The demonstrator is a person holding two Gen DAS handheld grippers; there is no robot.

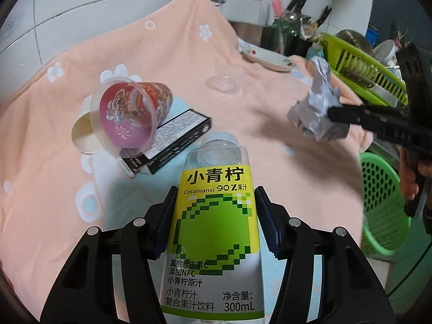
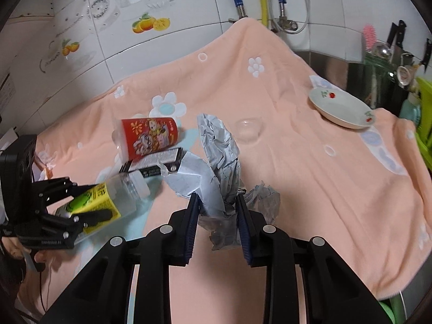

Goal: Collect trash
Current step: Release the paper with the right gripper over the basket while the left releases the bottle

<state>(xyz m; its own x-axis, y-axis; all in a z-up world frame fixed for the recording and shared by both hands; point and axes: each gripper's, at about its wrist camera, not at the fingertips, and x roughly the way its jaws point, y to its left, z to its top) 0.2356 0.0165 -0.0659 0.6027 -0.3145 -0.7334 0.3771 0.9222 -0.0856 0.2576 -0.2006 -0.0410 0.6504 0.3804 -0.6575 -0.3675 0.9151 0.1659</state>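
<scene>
Grippers: 2 – left gripper (image 1: 214, 216), right gripper (image 2: 217, 213); juice bottle (image 1: 213, 232): 1; crumpled paper wad (image 2: 216, 162): 1; cups lying on side: 2 – printed red cup (image 1: 129, 118), plain paper cup (image 1: 86, 132); black carton (image 1: 172, 140): 1; clear lid (image 2: 247, 129): 1; floral plate (image 2: 341, 106): 1; green mesh basket (image 1: 383, 202): 1; lime dish rack (image 1: 364, 67): 1; peach cloth (image 2: 310, 175): 1.

Left tool (image 1: 214, 216): both pads pressed against the sides of a clear bottle (image 1: 213, 229), pointing obliquely downward. Right tool (image 2: 217, 216): jaws clamped on a crumpled paper wad (image 2: 218, 167), likewise angled downward. A hand (image 1: 410, 178) grips the right tool's handle; another hand (image 2: 40, 256) grips the left tool's handle.
</scene>
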